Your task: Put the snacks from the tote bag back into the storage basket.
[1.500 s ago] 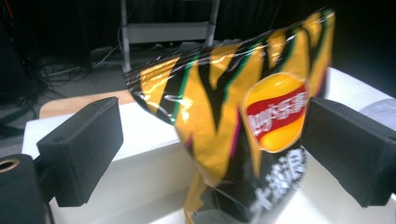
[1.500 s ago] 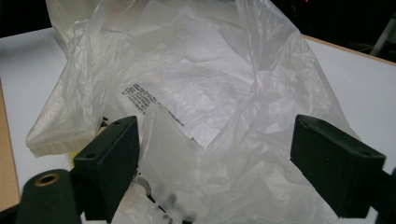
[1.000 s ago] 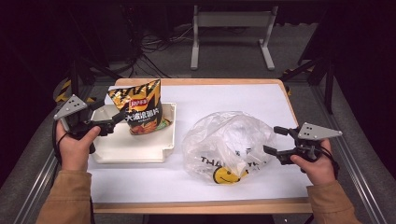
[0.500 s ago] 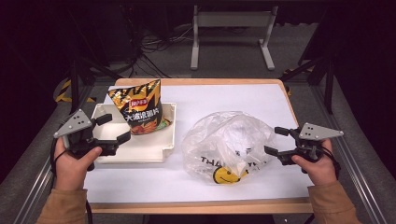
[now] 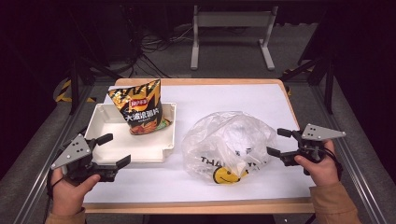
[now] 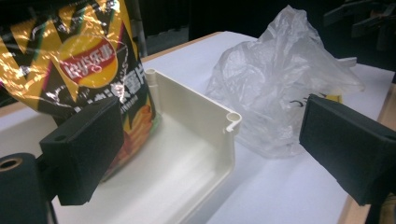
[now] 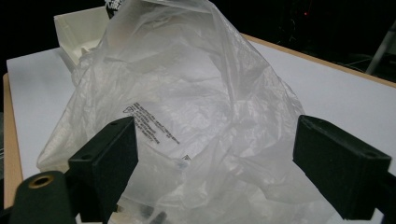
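Plastic bag point(image 5: 229, 144), thin, clear and crumpled, printed with a yellow smiley, lies on the white table point(image 5: 224, 98) just ahead of the right gripper point(image 5: 276, 142), whose jaws gape wide and hold nothing. Left gripper point(image 5: 112, 150), also wide open and empty, has drawn back from the chip bag point(image 5: 139, 108) to the near corner of the rectangular white tray point(image 5: 105, 126), where that glossy foil packet stands upright.

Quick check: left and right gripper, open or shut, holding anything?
Left gripper: open, holding nothing, near the white tray.
Right gripper: open, holding nothing, beside the plastic bag.
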### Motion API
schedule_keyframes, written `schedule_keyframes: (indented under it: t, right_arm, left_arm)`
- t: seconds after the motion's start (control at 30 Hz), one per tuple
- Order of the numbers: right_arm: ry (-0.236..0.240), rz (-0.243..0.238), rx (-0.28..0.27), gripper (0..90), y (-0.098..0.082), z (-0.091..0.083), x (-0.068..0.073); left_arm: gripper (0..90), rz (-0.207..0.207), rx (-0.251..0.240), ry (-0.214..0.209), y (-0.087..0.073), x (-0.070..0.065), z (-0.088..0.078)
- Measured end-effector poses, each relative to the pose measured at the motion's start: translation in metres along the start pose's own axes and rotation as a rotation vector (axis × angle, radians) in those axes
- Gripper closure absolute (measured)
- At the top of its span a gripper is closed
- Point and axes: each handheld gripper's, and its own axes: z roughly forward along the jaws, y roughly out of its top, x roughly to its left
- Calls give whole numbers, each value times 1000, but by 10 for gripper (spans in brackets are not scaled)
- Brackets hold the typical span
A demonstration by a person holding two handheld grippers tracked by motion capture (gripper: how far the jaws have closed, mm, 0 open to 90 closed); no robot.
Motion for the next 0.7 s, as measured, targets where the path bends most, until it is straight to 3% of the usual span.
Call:
schedule_keyframes:
  t: [0.13, 0.33, 0.63, 0.7]
  right_arm:
    - [-1, 1, -2, 146, -2, -3, 0]
    - [-6, 4, -12, 142, -7, -8, -1]
    - [-24, 10, -19, 143, -14, -13, -3]
    - [-21, 15, -21, 140, -16, -13, -4]
  left_arm:
    - [84, -15, 4, 24, -13, -1, 1]
    - [106, 28, 3, 96, -33, -3, 5]
    - [113, 6, 52, 55, -63, 1, 24]
    - [110, -24, 35, 47, -67, 0, 26]
